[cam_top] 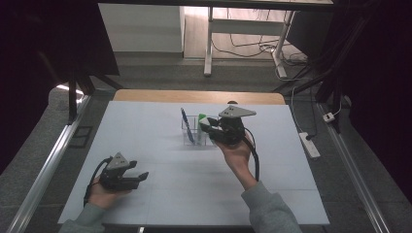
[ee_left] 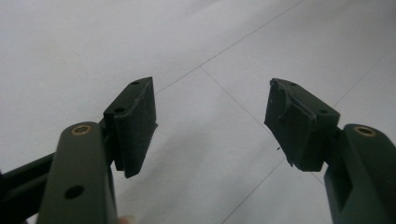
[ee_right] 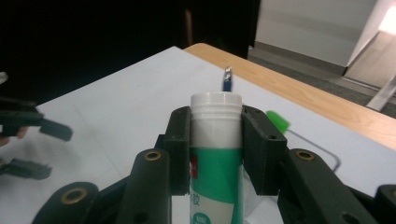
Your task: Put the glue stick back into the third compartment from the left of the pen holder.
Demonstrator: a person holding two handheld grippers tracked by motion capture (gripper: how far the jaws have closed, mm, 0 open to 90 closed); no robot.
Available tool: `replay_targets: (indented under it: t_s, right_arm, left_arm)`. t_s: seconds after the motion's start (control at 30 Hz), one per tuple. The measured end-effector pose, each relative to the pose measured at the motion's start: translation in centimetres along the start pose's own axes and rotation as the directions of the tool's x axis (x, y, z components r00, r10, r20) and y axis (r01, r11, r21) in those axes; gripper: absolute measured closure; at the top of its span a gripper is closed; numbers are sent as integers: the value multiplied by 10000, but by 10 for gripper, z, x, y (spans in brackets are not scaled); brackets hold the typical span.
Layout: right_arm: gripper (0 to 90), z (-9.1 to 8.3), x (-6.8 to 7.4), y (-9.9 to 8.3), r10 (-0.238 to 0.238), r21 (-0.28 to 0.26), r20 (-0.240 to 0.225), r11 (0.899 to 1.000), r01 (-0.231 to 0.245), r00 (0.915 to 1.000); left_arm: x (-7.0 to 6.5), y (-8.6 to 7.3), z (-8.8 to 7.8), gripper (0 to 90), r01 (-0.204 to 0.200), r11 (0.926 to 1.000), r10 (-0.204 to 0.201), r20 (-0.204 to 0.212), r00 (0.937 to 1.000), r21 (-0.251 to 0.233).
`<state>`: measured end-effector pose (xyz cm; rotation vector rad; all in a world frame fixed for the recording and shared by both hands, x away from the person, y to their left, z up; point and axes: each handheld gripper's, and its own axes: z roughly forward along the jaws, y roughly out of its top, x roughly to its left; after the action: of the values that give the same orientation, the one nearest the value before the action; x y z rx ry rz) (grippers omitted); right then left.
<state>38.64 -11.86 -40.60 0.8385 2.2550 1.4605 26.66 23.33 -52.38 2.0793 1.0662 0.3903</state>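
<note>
My right gripper is shut on a tube with a white cap and a green label, held upright between its jaws. It hovers over the middle of the table, beside a clear holder. A blue pen stands slanted in that holder, and its tip pokes up behind the tube. Something with a green end sits just past the right jaw, also near the holder. My left gripper rests low at the near left, open with nothing between its pads.
A white sheet covers the table, and a strip of bare wood shows along the far edge. A power strip and cables lie on the floor to the right. Desk legs stand beyond the table.
</note>
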Motion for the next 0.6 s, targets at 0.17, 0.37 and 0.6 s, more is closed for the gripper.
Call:
replay_targets:
  t_s: [0.17,0.37,0.6]
  right_arm:
    - [648,3,-14,3,247,-103,262,9996,-244,9994]
    - [647,9,-26,8,364,-350,486,9988,-347,9982]
    - [647,22,-40,9,895,-594,492,9945,-865,9948]
  left_arm:
    - [0,0,0,335,1,10000,-1,10,10000,1]
    - [0,0,0,335,2,10000,-2,7,10000,17]
    - [0,0,0,334,19,10000,-19,21,10000,16]
